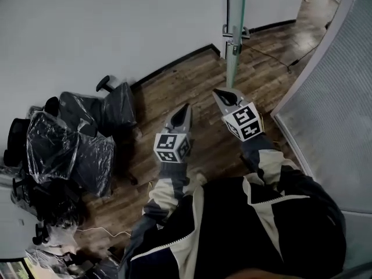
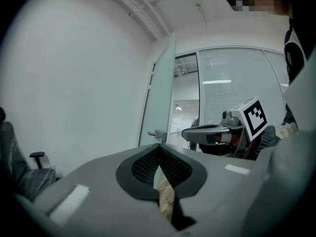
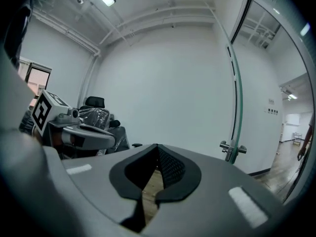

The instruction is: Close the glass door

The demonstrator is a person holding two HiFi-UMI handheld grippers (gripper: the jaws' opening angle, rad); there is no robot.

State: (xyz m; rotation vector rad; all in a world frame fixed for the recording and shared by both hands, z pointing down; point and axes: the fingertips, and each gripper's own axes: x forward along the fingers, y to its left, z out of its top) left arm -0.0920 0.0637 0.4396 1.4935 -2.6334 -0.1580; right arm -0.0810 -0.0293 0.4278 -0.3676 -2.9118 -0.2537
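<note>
Left gripper (image 2: 159, 153) — glass door (image 2: 160, 93) broadside, seemingly

Head view steeply down from above, both gripper views level, sharing glass door (image 1: 236, 4)

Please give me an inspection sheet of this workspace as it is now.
Surface: wood floor.
Job's things: glass door open, seen edge-on; handle untouched.
Clutter: plastic-wrapped office chairs at the left.
Grippers: left gripper and right gripper shut, empty, short of the door.
Cables: thin cable by the chairs; dark cable beyond the door.
Surroundings: white wall; frosted partition at the right.
</note>
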